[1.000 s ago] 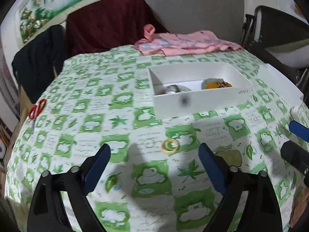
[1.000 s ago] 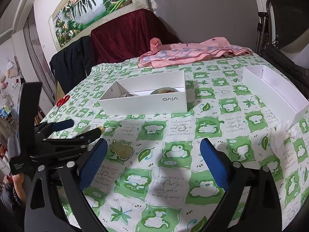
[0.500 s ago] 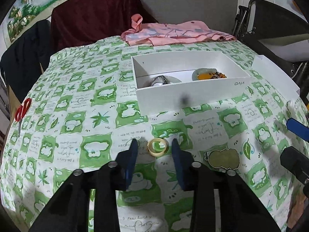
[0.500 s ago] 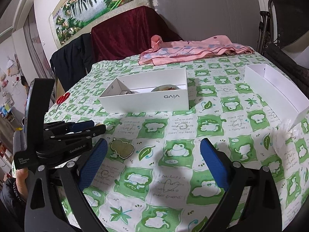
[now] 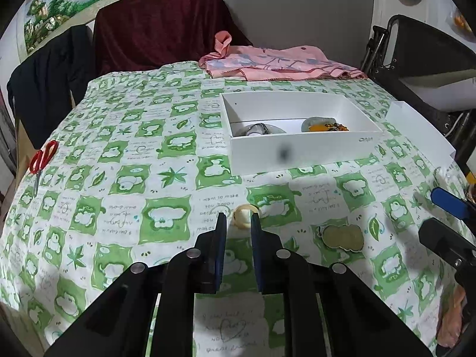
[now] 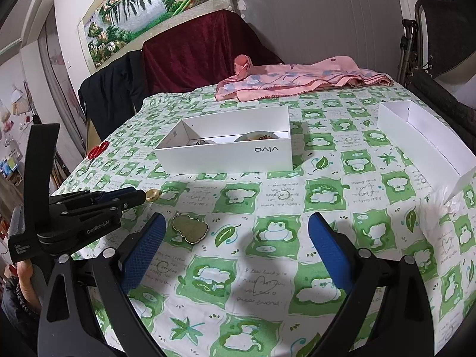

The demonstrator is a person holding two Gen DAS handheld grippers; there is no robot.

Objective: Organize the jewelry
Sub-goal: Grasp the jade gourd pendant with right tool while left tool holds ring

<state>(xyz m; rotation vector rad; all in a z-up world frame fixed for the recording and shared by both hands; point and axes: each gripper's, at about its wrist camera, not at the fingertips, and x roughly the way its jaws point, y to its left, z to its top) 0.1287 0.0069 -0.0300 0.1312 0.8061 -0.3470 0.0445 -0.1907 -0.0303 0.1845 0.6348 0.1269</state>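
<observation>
A pale yellow bangle lies on the green-and-white tablecloth, also seen in the right wrist view. My left gripper has its jaws closed narrowly on the bangle's near rim. A gourd-shaped olive pendant lies to its right, and shows in the right wrist view. The white jewelry box holds a silver piece and an orange-and-bead piece. My right gripper is open and empty over the cloth.
A white box lid lies at the right. Red scissors lie at the table's left edge. Pink cloth is bunched at the far edge. A black chair stands at the right.
My left gripper moved forward to the bangle and its jaws closed from wide open to narrow around it. The right gripper stayed nearly still.
</observation>
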